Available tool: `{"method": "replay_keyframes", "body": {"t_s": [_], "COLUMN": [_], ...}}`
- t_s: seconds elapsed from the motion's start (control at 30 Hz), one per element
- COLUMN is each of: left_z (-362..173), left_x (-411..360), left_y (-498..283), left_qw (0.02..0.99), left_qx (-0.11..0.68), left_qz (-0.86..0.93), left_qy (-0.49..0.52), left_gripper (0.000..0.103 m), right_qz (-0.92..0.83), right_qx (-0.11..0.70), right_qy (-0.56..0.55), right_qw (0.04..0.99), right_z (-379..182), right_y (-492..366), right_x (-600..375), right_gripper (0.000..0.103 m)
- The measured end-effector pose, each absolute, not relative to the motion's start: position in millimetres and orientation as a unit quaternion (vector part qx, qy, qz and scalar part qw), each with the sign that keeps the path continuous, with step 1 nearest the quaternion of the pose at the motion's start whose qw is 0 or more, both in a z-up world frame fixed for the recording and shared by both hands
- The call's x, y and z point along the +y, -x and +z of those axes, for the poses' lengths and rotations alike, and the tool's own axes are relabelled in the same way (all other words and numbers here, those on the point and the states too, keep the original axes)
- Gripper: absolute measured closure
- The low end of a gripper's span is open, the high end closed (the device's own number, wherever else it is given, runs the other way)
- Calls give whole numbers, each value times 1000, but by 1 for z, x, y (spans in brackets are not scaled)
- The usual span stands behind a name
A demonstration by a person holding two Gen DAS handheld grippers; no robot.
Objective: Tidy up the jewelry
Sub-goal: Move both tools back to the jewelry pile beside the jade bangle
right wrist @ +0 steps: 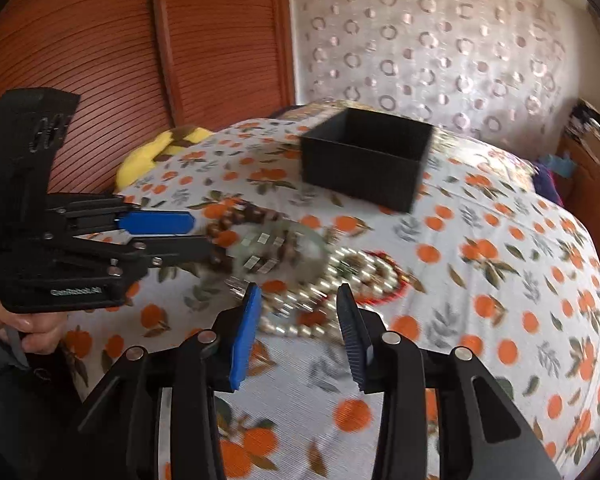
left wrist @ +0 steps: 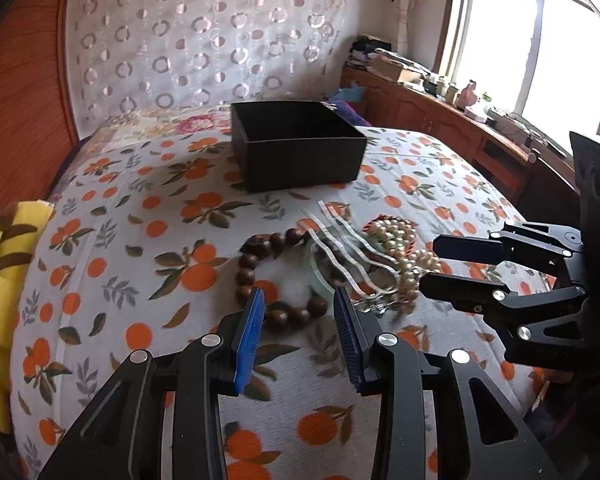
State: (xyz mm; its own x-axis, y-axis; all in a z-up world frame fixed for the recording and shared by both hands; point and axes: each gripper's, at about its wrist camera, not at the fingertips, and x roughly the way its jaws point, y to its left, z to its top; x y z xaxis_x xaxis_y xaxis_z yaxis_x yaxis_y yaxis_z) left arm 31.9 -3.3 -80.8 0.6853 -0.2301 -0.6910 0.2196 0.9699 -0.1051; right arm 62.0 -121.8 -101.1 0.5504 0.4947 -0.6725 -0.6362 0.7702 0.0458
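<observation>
A pile of jewelry lies on the orange-print bedspread (left wrist: 140, 240): a brown wooden bead bracelet (left wrist: 246, 268), a pale green bangle (left wrist: 320, 272), silver chain strips (left wrist: 340, 240) and a pearl necklace (left wrist: 404, 260). An open black box (left wrist: 296, 144) stands behind it. My left gripper (left wrist: 298, 300) is open, its tips just short of the brown beads. My right gripper (right wrist: 298, 294) is open and empty, tips at the pearl necklace (right wrist: 340, 276). The box also shows in the right wrist view (right wrist: 364, 158). Each gripper shows in the other's view, the right one (left wrist: 432, 264) and the left one (right wrist: 202, 236).
A yellow plush toy (left wrist: 4, 280) lies at the bed's left edge. A wooden wardrobe (right wrist: 140, 40) stands to the left, a patterned curtain (left wrist: 204, 36) behind the bed. A cluttered wooden counter (left wrist: 440, 96) runs under the window on the right.
</observation>
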Motion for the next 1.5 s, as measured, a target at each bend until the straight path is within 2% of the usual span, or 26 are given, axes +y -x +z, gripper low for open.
{"method": "replay_keyframes", "body": {"t_s": [0.4, 0.57, 0.87, 1.03, 1.47, 1.5], "left_z": [-84, -84, -82, -82, -86, -86], "left_x": [26, 27, 26, 25, 17, 16], "left_y": [-30, -30, -30, -30, -34, -35], "left_qw": [921, 921, 922, 921, 918, 918], "left_qx": [378, 377, 375, 376, 381, 382], "left_qz": [-95, -97, -99, -99, -104, -106], "left_qy": [22, 24, 24, 25, 28, 27], "left_gripper": [68, 68, 68, 68, 68, 68], "right_qz": [343, 325, 314, 300, 309, 308], "right_qx": [365, 357, 339, 331, 327, 325], "right_qy": [166, 201, 251, 272, 227, 226], "right_qw": [849, 852, 851, 852, 864, 865], "right_z": [-108, -114, -122, -127, -116, -113], "right_y": [-73, -69, -63, -68, -68, -68], "right_x": [-72, -72, -67, -61, -74, -74], "right_gripper": [61, 48, 42, 46, 48, 61]}}
